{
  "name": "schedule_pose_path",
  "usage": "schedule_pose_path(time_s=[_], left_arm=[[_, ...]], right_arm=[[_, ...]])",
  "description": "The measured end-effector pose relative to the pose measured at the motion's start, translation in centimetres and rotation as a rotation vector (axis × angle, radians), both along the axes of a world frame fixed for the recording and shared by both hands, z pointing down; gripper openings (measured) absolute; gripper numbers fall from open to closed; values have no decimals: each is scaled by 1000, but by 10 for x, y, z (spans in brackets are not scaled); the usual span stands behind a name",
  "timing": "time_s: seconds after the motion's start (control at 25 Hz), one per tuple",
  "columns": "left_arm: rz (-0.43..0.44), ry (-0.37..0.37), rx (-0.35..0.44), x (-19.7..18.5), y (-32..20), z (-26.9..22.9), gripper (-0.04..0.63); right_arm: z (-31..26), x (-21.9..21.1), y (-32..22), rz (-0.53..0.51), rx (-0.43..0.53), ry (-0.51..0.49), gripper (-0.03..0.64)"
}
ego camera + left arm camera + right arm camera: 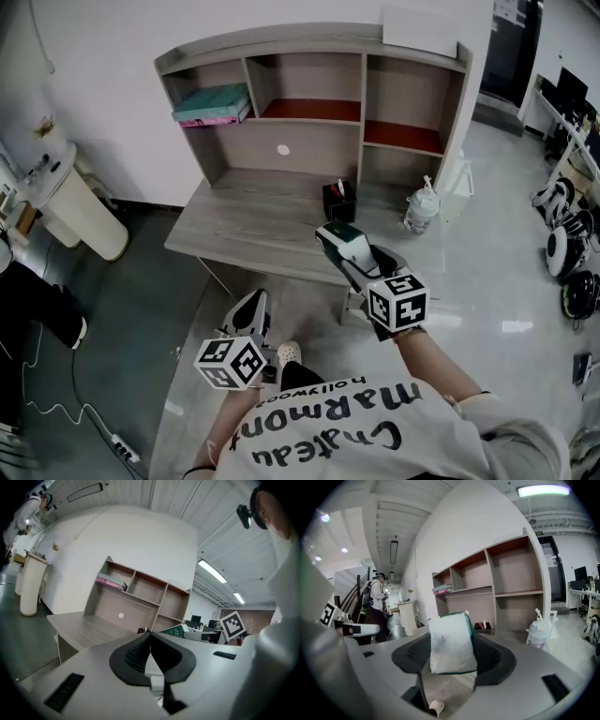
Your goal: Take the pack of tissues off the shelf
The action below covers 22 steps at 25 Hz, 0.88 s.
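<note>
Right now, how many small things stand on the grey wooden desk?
2: a black pen holder near the grey desk's middle, a whitish plastic bottle toward its right end. The right tool may hide more.

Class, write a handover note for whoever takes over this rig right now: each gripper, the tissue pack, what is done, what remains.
Left gripper: shut, empty, held low in front of the person.
Right gripper: shut on the tissue pack, held in the air at the near edge of the desk.
Shelf: on the desk, beyond the pack.
Done: pack is off the shelf.
Left: probably only setting it down.
</note>
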State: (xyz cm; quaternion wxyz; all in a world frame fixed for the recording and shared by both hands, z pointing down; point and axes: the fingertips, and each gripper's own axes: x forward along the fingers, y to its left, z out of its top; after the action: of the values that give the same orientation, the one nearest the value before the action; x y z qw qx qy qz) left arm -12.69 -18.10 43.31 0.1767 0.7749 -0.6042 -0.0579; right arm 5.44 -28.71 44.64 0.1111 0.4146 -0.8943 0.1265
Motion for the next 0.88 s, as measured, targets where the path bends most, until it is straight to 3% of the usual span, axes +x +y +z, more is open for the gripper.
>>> schedule_pose_path(time_s=[0.2, 0.88], left_arm=[[-28, -61, -33, 9, 8, 13, 18], [-29, -35, -61, 29, 22, 25, 18]], right_arm=[[8, 9, 14, 15, -22, -22, 288], [19, 14, 33, -41, -24, 16, 281]])
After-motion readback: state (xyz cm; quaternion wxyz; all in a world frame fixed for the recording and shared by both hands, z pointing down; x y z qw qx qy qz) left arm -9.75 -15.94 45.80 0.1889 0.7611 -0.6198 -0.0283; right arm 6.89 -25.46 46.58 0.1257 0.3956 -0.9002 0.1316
